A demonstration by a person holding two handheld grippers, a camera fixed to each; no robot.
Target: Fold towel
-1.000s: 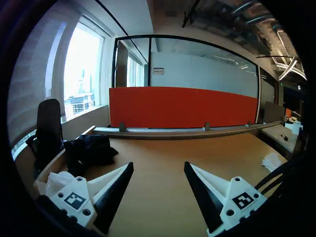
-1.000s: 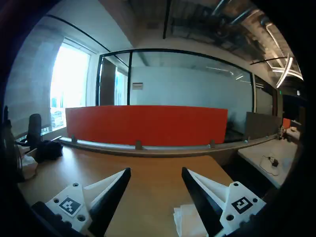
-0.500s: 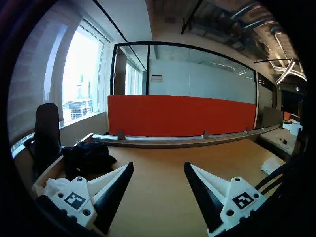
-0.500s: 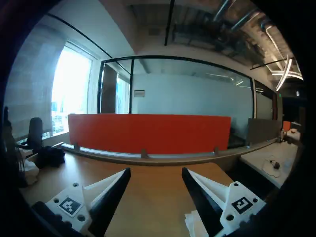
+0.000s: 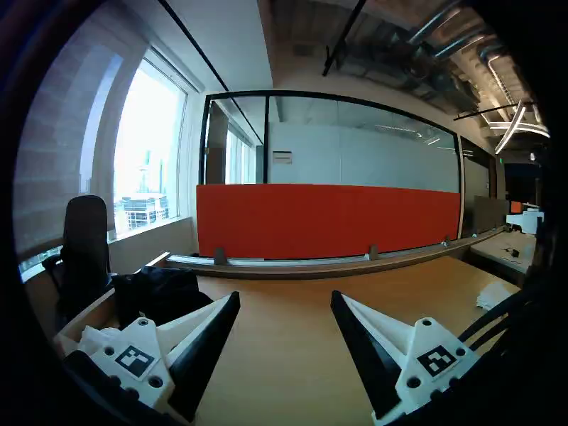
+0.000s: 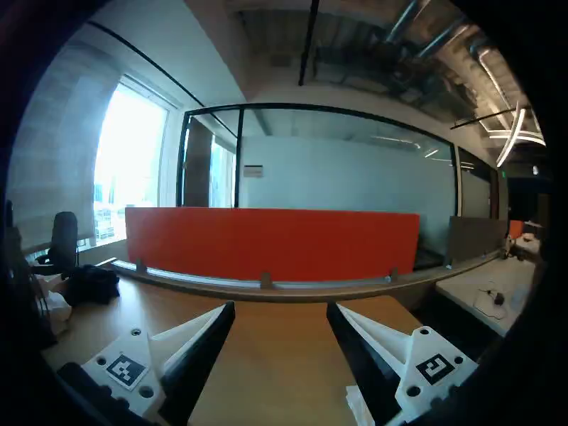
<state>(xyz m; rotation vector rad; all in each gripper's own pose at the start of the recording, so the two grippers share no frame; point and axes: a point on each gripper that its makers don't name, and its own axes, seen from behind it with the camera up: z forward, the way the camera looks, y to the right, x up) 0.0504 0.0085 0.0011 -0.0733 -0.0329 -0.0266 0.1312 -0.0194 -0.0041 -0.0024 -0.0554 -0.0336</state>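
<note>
A white towel (image 6: pixel 357 406) lies on the wooden desk (image 6: pixel 284 355) just under my right gripper's right finger; only its corner shows at the bottom edge. In the left gripper view the same white towel (image 5: pixel 493 295) sits far off at the desk's right edge. My left gripper (image 5: pixel 284 298) hangs open over bare desk (image 5: pixel 284 341), holding nothing. My right gripper (image 6: pixel 280 309) is open too, empty, above the desk's middle.
An orange divider (image 5: pixel 326 220) runs along the desk's far edge. A black bundle (image 5: pixel 160 295) and a crumpled white thing (image 5: pixel 96 335) lie at the left end, beside a black chair (image 5: pixel 85 248). A white neighbouring desk (image 6: pixel 490 295) stands to the right.
Both views have tilted upward: the divider and desk sit lower in frame. The towel has slipped toward the bottom edge of the right gripper view. Both grippers stay open.
</note>
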